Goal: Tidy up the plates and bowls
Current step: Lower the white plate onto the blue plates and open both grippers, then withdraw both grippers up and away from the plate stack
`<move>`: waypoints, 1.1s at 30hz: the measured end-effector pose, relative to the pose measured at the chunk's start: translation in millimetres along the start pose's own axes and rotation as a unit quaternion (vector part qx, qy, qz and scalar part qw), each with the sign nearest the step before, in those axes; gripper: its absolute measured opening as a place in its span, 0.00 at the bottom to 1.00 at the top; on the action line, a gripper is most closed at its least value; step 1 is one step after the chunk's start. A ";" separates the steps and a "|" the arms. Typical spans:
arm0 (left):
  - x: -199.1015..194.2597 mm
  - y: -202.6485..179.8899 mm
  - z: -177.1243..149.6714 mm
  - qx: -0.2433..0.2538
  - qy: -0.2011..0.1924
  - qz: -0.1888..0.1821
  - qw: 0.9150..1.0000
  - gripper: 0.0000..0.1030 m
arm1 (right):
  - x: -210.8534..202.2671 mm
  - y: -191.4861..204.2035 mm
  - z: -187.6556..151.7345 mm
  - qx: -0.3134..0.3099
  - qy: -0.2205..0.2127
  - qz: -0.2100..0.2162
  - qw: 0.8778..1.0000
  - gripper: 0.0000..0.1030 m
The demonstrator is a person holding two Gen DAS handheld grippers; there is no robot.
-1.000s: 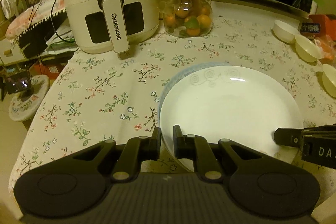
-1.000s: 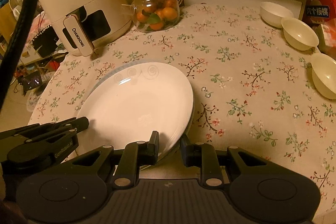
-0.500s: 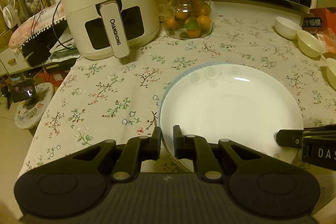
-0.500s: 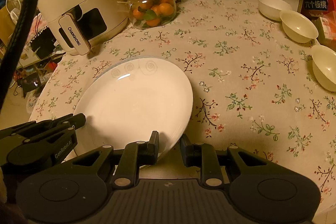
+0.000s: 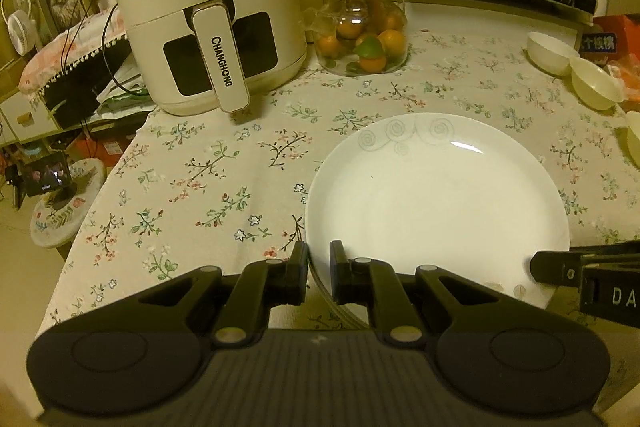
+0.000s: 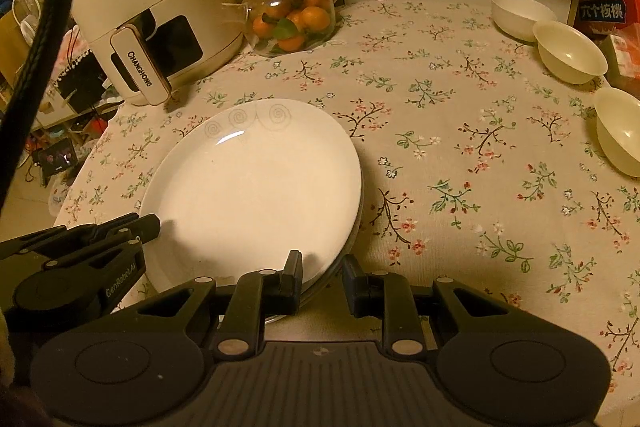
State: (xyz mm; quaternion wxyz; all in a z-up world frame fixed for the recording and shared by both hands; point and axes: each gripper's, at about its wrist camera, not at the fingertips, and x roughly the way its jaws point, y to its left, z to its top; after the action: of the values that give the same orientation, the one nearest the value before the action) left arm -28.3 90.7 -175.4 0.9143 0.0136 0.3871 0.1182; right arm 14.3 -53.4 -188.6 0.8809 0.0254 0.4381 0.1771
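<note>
White plate (image 5: pixel 436 195) | left tongs (image 5: pixel 319 277) clamped on its near rim | right tongs (image 6: pixel 320 283) clamped on rim too

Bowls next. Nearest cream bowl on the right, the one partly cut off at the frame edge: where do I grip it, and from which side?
Probably take the nearest cream bowl by its rim, one finger inside and one outside the thin wall. It sits upright and open, apart from the other bowl, so coming down from above on its near side looks clear. The right gripper is closest, but it is shut on the plates.
</note>
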 end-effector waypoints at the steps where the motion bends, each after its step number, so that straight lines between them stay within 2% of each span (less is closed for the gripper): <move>1: 0.1 0.8 0.4 -0.003 0.001 -0.002 1.000 0.10 | 0.3 0.3 0.0 0.000 0.000 0.001 1.000 0.22; 4: 0.5 6.0 2.5 -0.017 0.003 -0.013 1.000 0.10 | 0.2 0.1 -1.4 -0.001 0.000 0.006 1.000 0.24; 7: 0.5 10.3 5.0 -0.027 -0.001 -0.016 1.000 0.18 | -1.4 -2.9 -1.0 0.003 -0.006 0.006 1.000 0.27; 11: -2.0 14.4 7.9 -0.032 -0.009 -0.017 0.999 0.22 | -4.5 -8.2 -0.4 0.011 -0.018 0.007 1.000 0.38; 13: -3.5 17.1 9.7 -0.035 -0.013 -0.021 0.999 0.22 | -6.5 -10.0 -0.3 0.014 -0.024 0.004 1.000 0.40; 18: -7.0 25.6 13.8 -0.051 -0.011 -0.038 0.998 0.35 | -14.0 -18.1 2.4 0.030 -0.038 0.006 0.999 0.44; 24: -23.2 37.2 24.3 -0.073 -0.027 -0.048 0.996 0.50 | -25.3 -24.7 5.9 0.035 -0.052 -0.001 0.998 0.51; 28: -36.3 45.4 32.6 -0.087 -0.037 -0.055 0.994 0.54 | -32.6 -23.8 7.1 0.025 -0.054 -0.010 0.998 0.53; 33: -56.6 50.8 43.5 -0.082 -0.056 -0.065 0.993 0.72 | -52.6 -22.1 13.8 0.000 -0.061 -0.025 0.998 0.60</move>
State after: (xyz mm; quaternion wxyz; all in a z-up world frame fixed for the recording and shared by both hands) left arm -45.9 130.2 -99.2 0.9383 -0.0798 0.3246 0.0883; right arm 2.4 -90.1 -144.4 0.9103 0.0252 0.3838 0.1530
